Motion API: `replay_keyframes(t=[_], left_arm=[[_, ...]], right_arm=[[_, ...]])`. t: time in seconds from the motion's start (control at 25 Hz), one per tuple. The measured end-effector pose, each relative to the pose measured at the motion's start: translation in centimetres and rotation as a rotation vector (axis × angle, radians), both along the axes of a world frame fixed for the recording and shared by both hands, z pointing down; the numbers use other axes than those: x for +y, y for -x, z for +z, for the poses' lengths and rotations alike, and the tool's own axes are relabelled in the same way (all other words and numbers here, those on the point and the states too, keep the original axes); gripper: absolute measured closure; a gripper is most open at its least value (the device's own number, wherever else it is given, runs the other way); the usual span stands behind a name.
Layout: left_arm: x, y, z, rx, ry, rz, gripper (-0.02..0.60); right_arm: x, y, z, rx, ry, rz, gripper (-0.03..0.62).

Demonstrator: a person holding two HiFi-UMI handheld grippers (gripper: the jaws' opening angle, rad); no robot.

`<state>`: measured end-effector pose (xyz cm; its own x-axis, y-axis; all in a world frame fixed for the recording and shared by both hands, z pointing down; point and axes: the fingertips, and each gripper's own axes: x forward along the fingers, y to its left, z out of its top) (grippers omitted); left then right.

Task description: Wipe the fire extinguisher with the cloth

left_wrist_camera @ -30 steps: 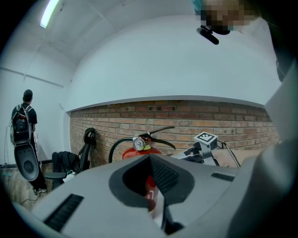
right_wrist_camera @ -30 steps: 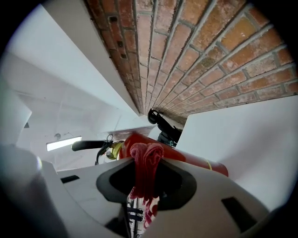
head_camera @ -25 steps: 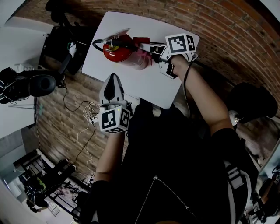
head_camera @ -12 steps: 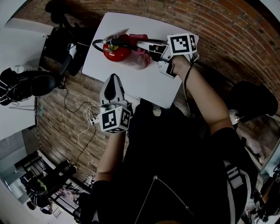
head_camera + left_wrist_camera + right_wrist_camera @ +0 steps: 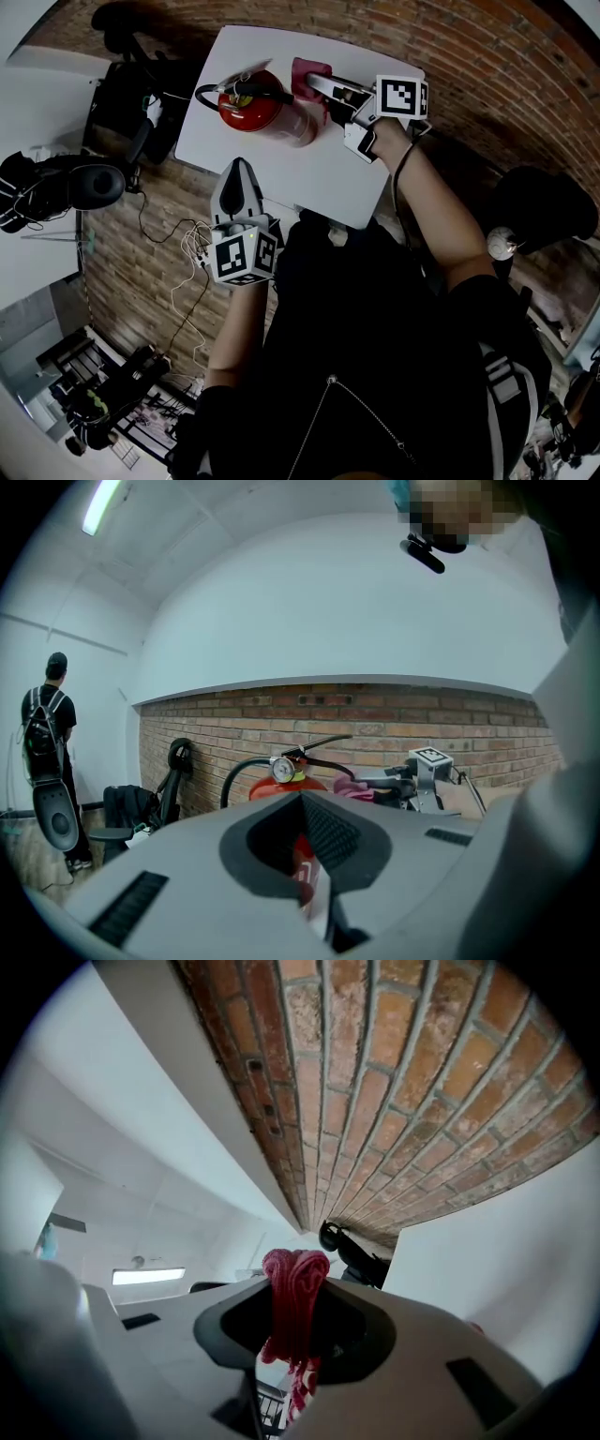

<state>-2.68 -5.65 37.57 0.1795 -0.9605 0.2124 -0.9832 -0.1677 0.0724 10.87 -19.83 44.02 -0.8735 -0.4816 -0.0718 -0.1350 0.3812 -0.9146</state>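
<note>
Brick wall (image 5: 469, 56) runs behind a white surface (image 5: 309, 178), and the same brick fills the background of the left gripper view. Off the surface's left edge sits a black chair (image 5: 127, 80), and below that edge a tangle of cables (image 5: 183, 248) trails down. In the left gripper view a person with a backpack (image 5: 45, 728) stands far off to the left, facing away.

On the surface stands the red fire extinguisher (image 5: 255, 105), upright, with its black hose (image 5: 211, 92) curving out to the left. Its round gauge (image 5: 282, 770) and long lever are at the top.

The right gripper (image 5: 323, 86) reaches in from the right at the height of the extinguisher's head. Its jaws are closed on a bunched red cloth (image 5: 311, 73). The right gripper view shows the cloth pinched between them, bulging above and hanging in strands below. The cloth sits just beside the head, on its right and under the lever. Whether it touches the metal cannot be told.

The left gripper (image 5: 239, 173) hovers at the near edge of the surface, well apart from the extinguisher. Its jaws are together, with nothing held between them. It points at the extinguisher, whose red body shows straight ahead past the jaw tips in the left gripper view. The right gripper and cloth lie beyond, to the right.
</note>
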Motion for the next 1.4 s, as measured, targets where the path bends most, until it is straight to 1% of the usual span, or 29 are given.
replay_keyframes(t=[0.12, 0.24, 0.36, 0.44, 0.56, 0.64, 0.76, 1.04, 1.2, 1.4], left_arm=[[-0.3, 0.2, 0.1, -0.001, -0.002, 0.006, 0.574], [-0.7, 0.2, 0.0, 0.004, -0.005, 0.013, 0.574], [-1.0, 0.2, -0.1, 0.013, -0.015, 0.031, 0.574], [-1.1, 0.3, 0.6, 0.015, -0.007, 0.042, 0.574], [-0.9, 0.6, 1.9, 0.019, 0.02, 0.046, 0.574], [-0.8, 0.6, 2.2, 0.023, 0.022, 0.05, 0.574], [-0.5, 0.8, 2.2, 0.029, 0.016, 0.052, 0.574], [0.3, 3.0, 2.6, 0.028, 0.012, 0.017, 0.574], [0.5, 4.0, 2.8, 0.025, 0.015, -0.001, 0.574], [0.6, 4.3, 2.9, 0.02, 0.023, -0.009, 0.574]], right_arm=[[-0.2, -1.4, 3.2, 0.05, 0.044, 0.056, 0.476], [0.4, -2.2, 7.8, 0.147, 0.096, 0.1, 0.476], [1.2, -2.8, 13.4, 0.247, 0.176, 0.152, 0.476], [1.6, -2.8, 17.2, 0.308, 0.229, 0.184, 0.476], [2.9, -2.1, 22.4, 0.37, 0.32, 0.195, 0.476], [3.8, -1.4, 25.1, 0.399, 0.366, 0.19, 0.476], [4.9, -0.2, 28.2, 0.427, 0.417, 0.184, 0.476], [6.1, 2.1, 33.0, 0.428, 0.523, 0.201, 0.476], [6.2, 3.1, 34.1, 0.412, 0.553, 0.214, 0.476], [6.2, 3.5, 35.8, 0.442, 0.578, 0.234, 0.476]])
